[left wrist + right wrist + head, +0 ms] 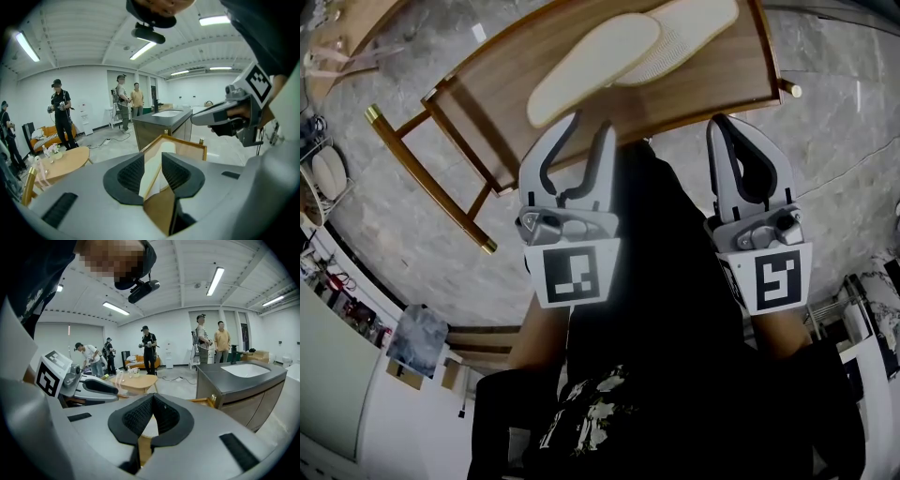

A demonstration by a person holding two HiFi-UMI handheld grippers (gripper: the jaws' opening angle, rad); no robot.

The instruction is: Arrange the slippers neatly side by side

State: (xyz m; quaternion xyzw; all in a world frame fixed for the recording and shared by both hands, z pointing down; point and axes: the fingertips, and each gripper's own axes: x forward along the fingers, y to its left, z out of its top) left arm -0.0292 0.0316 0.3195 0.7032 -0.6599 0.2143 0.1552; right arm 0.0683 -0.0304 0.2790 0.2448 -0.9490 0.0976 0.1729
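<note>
The left gripper (586, 131) has its 2 grey jaws apart, their black ribbed pads facing each other across a clear gap. In the left gripper view a pale slipper edge and the table's wooden rim show through that gap, lying beyond the pads, which press on nothing. In the head view its tips stand just beside the heel end of the smooth slipper (595, 67); whether they touch it I cannot tell.

The right gripper (727, 127) has its jaws closed together, pad against pad, with nothing between them. It hangs over the near rim of the table, apart from both slippers.

The 2 slippers are cream, long and oval, lying flat. The nearer one has a smooth, plain surface. The ribbed slipper (689, 33) has a fine woven-looking grain. They are angled apart at the heels and overlap at the far end, the smooth one on top.

Both rest on the table (741, 89), a brown wooden top with a raised rim like a shallow tray and brass-tipped legs. Below it is a grey, veined stone floor (412, 216).
</note>
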